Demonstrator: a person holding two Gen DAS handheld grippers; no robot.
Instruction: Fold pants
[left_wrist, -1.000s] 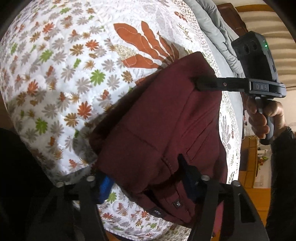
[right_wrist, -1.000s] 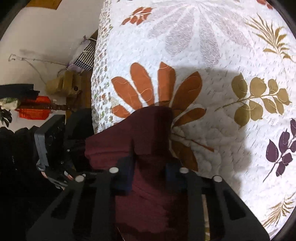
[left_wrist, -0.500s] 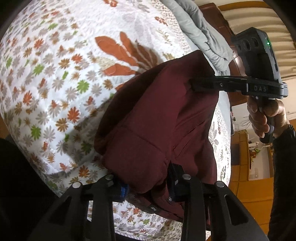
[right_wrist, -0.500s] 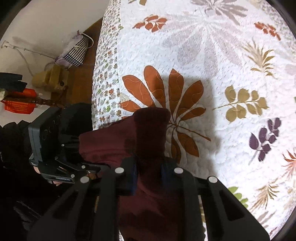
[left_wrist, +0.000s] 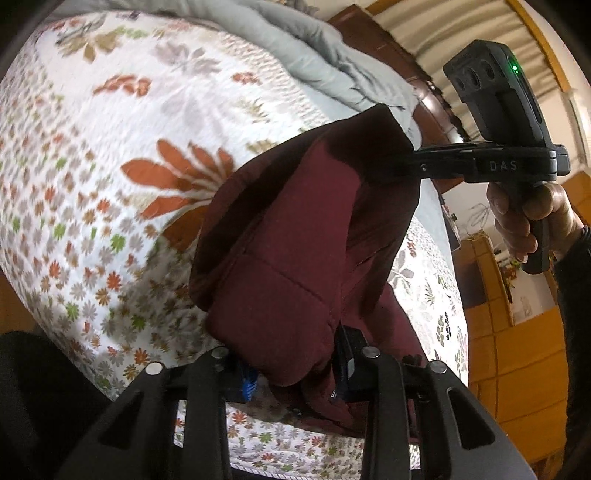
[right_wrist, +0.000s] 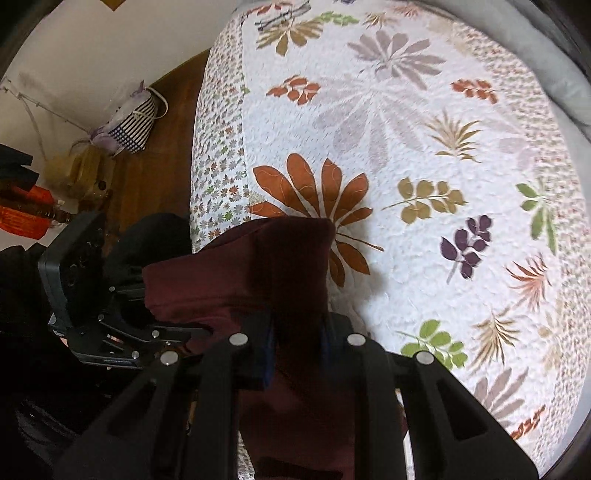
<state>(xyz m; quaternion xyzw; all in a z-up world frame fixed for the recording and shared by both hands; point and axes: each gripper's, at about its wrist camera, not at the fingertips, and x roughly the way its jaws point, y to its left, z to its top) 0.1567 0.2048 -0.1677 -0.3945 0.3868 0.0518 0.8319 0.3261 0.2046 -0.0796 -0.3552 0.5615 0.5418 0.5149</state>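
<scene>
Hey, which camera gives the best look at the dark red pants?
The left wrist view: the dark red fabric pants fill its middle, with seams and folds lit. The right wrist view shows only a shadowed bunch above the right tongs.

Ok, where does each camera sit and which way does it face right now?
Left wrist: on the left gripper, looking along its fingers across the pants and bedspread; the right gripper and the hand holding it show.
Right wrist: on the right gripper, looking steeply down at the pants and bedspread; the left gripper shows.
Shared: pants, bedspread, orange leaf print.
</scene>
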